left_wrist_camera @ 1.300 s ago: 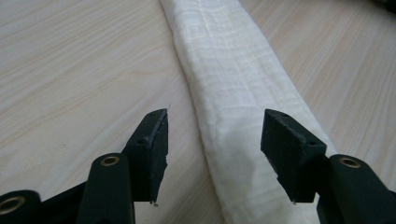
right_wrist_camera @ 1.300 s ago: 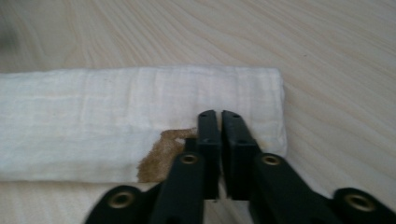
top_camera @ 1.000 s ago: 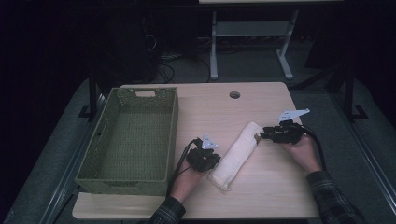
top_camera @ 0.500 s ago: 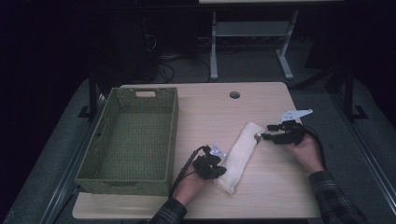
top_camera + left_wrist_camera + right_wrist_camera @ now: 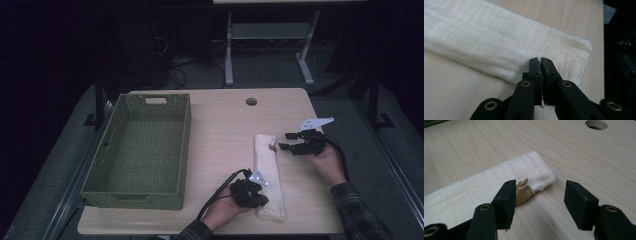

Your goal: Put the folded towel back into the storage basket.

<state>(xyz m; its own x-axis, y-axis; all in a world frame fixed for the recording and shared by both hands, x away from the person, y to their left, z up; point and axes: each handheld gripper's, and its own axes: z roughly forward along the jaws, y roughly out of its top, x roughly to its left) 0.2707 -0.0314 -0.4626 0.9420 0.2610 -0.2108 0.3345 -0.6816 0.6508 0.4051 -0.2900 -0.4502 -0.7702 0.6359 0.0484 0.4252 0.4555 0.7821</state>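
Hand-held gripper, left [image 5: 256, 195]: black, two-jawed, held at the near end of the table; jaws are seen pressed together on a pinch of the near edge of the cloth in the left gripper view [image 5: 540, 65].

Hand-held gripper, right [image 5: 286, 141]: black, with a grey three-cornered plate on top, held at the right of the table beside the far end of the cloth. Its jaws have just been opening and now stand apart; nothing is clamped. In the right gripper view [image 5: 539, 195] a brown tag and a bunched white corner of the cloth lie by the left jaw, untouched by the pads as far as can be told.

Cream-white folded rectangular cloth [image 5: 267, 172]: laid flat on the table as a long strip running from near to far, right of centre, between the two grippers.

Pale wooden table [image 5: 220, 125]: round cable hole [image 5: 251, 101] at the far edge.

Olive-green woven rectangular basket [image 5: 115, 187]: placed on the left of the table, well apart from the cloth.
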